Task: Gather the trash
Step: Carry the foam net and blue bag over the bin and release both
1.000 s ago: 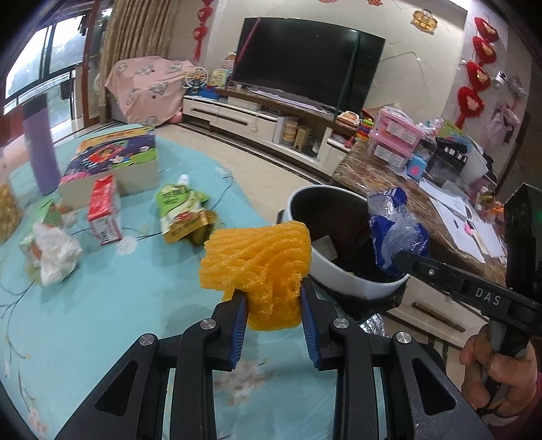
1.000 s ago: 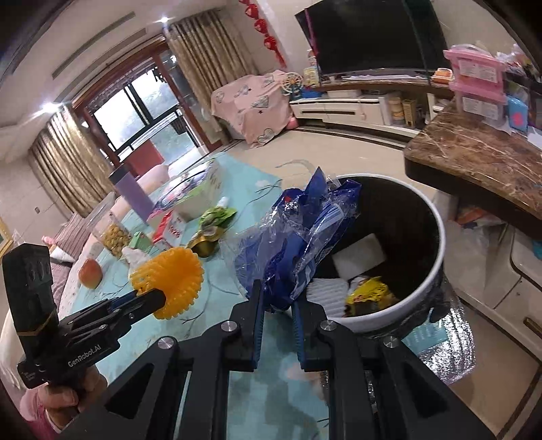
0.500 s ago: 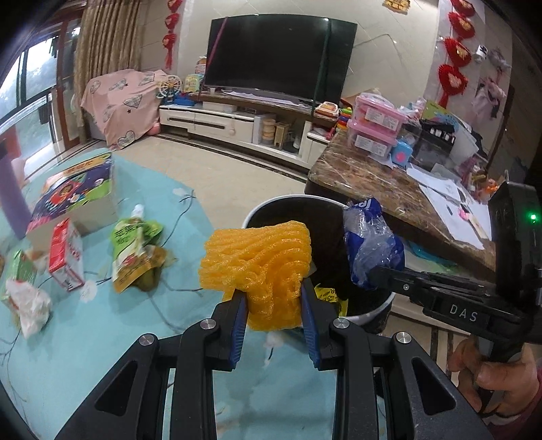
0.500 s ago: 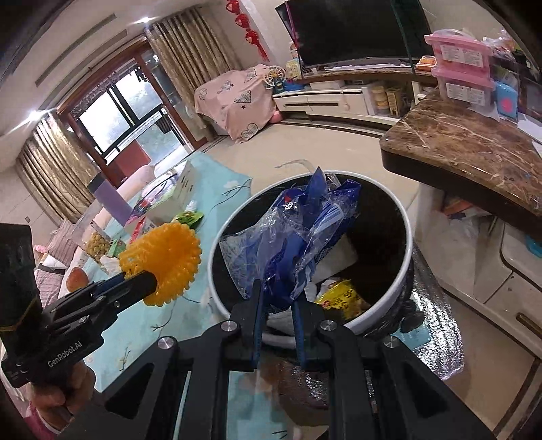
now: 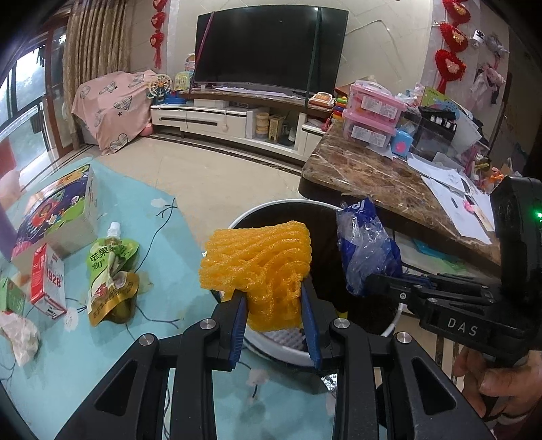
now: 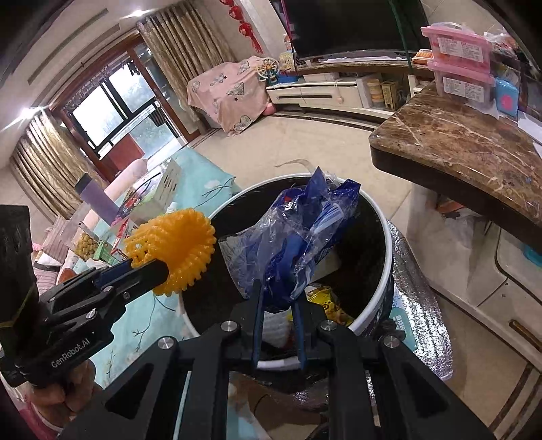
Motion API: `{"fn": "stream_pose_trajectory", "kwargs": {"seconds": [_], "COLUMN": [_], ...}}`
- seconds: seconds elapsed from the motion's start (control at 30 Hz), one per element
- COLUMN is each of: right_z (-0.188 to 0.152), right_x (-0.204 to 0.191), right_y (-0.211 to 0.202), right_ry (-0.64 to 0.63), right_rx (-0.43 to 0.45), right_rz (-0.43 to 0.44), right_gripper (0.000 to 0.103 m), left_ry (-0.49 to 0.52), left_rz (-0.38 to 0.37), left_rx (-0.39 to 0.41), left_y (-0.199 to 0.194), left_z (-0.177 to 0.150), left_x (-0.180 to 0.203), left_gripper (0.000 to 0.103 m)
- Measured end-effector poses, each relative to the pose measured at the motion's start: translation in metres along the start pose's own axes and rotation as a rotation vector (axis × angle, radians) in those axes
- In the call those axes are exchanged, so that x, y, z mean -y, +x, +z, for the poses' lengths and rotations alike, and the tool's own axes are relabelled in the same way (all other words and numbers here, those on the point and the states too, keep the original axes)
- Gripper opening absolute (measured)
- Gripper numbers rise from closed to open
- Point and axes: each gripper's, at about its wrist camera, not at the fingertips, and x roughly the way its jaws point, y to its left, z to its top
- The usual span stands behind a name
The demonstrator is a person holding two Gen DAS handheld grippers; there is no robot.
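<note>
Both fisheye views are evenly lit and fairly bright; daylight enters through the tall window [image 6: 111, 111] beside the curtains [image 6: 183, 61], where the glass is blown out almost white; a ceiling lamp [image 6: 142, 13] flares as a small hot spot; the television screen [image 5: 271, 47] carries soft pale reflections; shadows on the teal tablecloth [image 5: 101, 355] are faint and diffuse; straight lines bow hard toward the rims, and the corners fall off to black vignette; the centre is sharp, while the far left edge looks slightly smeared, perhaps motion blur.
</note>
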Motion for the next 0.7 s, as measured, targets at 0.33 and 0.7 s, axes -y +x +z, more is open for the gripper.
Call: {"fn": "stream_pose_trajectory", "kwargs": {"seconds": [0.33, 0.7], "right_z": [0.007, 0.005], "right_x": [0.008, 0.013], "right_y": [0.013, 0.008], "right_ry": [-0.001, 0.019], "right_rx": [-0.038, -0.038], "right_rz": [-0.012, -0.022], "right_gripper": [0.019, 0.043], "left_ry": [0.012, -0.016], "left_rz": [0.005, 0.011], "left_rx": [-0.04, -0.045], "left_y": [0.022, 0.016], "left_z": [0.006, -0.012], "left_x": [0.004, -0.005], "left_gripper": [0.039, 0.059]}}
